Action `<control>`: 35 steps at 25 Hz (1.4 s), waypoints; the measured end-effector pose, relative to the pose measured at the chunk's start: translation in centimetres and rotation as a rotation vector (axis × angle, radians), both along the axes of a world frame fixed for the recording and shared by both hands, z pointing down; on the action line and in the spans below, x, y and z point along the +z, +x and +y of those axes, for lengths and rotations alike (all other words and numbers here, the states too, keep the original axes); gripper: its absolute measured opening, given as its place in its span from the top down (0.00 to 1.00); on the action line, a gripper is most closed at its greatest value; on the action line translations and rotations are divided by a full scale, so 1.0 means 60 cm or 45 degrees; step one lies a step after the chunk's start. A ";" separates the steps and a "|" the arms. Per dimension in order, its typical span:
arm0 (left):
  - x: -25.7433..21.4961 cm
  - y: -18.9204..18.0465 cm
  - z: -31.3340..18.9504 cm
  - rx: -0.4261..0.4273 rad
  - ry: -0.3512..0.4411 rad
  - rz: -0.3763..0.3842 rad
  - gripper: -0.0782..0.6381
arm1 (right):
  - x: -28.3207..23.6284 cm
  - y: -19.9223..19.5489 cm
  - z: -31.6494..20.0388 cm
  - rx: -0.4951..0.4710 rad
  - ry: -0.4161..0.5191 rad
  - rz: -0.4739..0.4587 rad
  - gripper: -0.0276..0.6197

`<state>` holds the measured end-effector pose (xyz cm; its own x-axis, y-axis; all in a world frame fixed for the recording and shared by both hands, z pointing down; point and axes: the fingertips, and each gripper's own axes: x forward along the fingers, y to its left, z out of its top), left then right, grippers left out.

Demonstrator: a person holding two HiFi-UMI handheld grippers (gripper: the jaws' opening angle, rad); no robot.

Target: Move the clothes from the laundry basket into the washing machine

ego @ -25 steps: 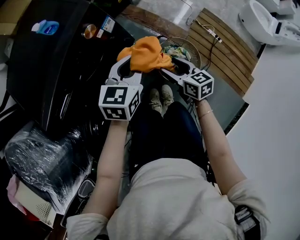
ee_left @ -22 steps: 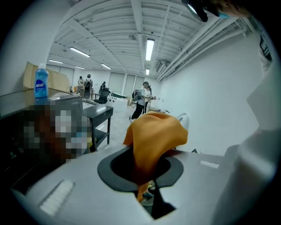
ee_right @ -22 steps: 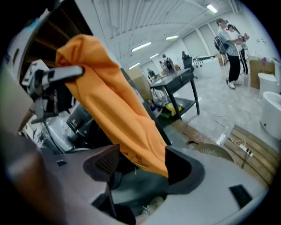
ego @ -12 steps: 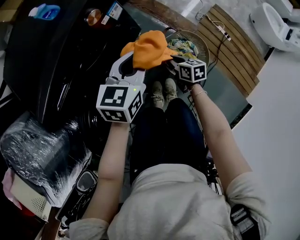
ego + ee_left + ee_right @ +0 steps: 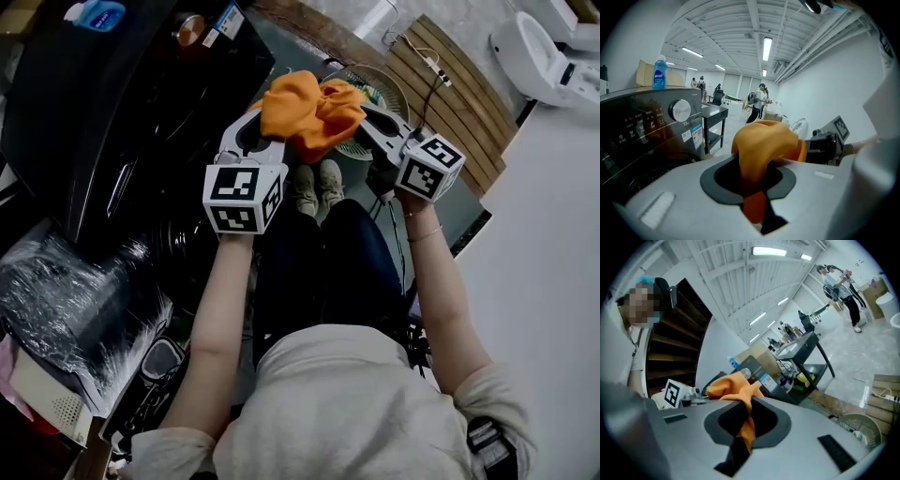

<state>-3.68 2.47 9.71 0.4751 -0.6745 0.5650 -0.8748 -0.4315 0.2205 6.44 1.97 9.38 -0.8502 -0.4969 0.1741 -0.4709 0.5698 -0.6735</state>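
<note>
Head view: an orange garment (image 5: 314, 108) hangs between the two grippers, above the laundry basket (image 5: 399, 86) and beside the washing machine (image 5: 122, 122). Fingers of the left gripper (image 5: 265, 120) pinch the cloth. Those of the right gripper (image 5: 364, 117) have just been closing and pinch its other side.

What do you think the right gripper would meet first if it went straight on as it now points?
The right gripper has just closed on the orange cloth; past that, probably the front of the washing machine; depth is unclear.
</note>
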 end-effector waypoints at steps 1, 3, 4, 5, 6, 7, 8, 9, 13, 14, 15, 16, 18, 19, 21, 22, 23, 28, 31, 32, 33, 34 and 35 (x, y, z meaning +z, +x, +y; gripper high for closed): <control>-0.009 0.010 0.002 0.022 0.034 0.041 0.81 | -0.031 -0.005 -0.002 -0.016 0.031 -0.015 0.92; -0.037 0.042 0.010 0.114 0.094 0.180 0.67 | -0.078 -0.015 -0.006 -0.038 0.079 -0.029 0.92; -0.051 0.061 0.016 0.173 0.107 0.247 0.58 | -0.096 -0.020 -0.009 -0.046 0.095 -0.030 0.92; -0.061 0.078 0.023 0.233 0.112 0.284 0.50 | -0.109 -0.025 -0.011 -0.054 0.108 -0.028 0.92; -0.068 0.093 0.029 0.289 0.116 0.289 0.46 | -0.119 -0.030 -0.014 -0.063 0.120 -0.025 0.92; -0.072 0.105 0.032 0.333 0.124 0.273 0.43 | -0.126 -0.034 -0.016 -0.075 0.130 -0.020 0.92; -0.074 0.113 0.033 0.362 0.134 0.251 0.41 | -0.131 -0.038 -0.017 -0.088 0.138 -0.008 0.92; -0.074 0.118 0.031 0.376 0.144 0.230 0.40 | -0.134 -0.041 -0.018 -0.102 0.147 0.014 0.92; -0.061 0.116 0.023 0.380 0.178 0.126 0.40 | -0.135 -0.060 -0.010 -0.175 0.216 0.176 0.92; -0.056 0.114 0.022 0.378 0.193 0.093 0.40 | -0.133 -0.067 -0.004 -0.205 0.235 0.215 0.92; -0.053 0.112 0.020 0.369 0.212 0.069 0.40 | -0.132 -0.075 0.003 -0.238 0.250 0.250 0.92; -0.051 0.109 0.018 0.353 0.232 0.057 0.40 | -0.130 -0.084 0.010 -0.272 0.260 0.281 0.92; -0.046 0.100 0.014 0.312 0.260 0.056 0.40 | -0.124 -0.101 0.023 -0.332 0.266 0.327 0.92; -0.042 0.093 0.012 0.288 0.260 0.058 0.40 | -0.118 -0.109 0.027 -0.356 0.262 0.341 0.92; -0.026 0.080 0.011 0.248 0.225 0.062 0.44 | -0.103 -0.122 0.034 -0.379 0.232 0.353 0.92; -0.016 0.076 0.014 0.239 0.197 0.065 0.51 | -0.094 -0.126 0.036 -0.380 0.208 0.348 0.92; -0.007 0.074 0.019 0.237 0.172 0.068 0.58 | -0.084 -0.130 0.039 -0.375 0.181 0.336 0.92; 0.039 0.036 0.022 0.158 0.118 0.125 0.71 | -0.031 -0.158 0.034 -0.329 0.098 0.265 0.92; 0.074 0.015 0.030 0.090 0.065 0.177 0.71 | 0.005 -0.169 0.042 -0.317 0.110 0.278 0.92; 0.087 0.015 0.032 0.079 0.054 0.176 0.71 | 0.017 -0.168 0.044 -0.311 0.114 0.283 0.92; 0.100 0.016 0.035 0.072 0.046 0.169 0.71 | 0.030 -0.166 0.047 -0.307 0.109 0.287 0.92; 0.113 0.017 0.038 0.069 0.040 0.161 0.71 | 0.043 -0.163 0.050 -0.307 0.097 0.291 0.92; 0.126 0.018 0.042 0.069 0.036 0.150 0.71 | 0.057 -0.160 0.054 -0.312 0.081 0.298 0.92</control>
<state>-2.60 5.01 17.25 0.5735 -0.6607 0.4842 -0.8186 -0.4849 0.3079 -3.15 5.19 12.80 -0.8862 -0.2990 0.3538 -0.4524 0.7227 -0.5225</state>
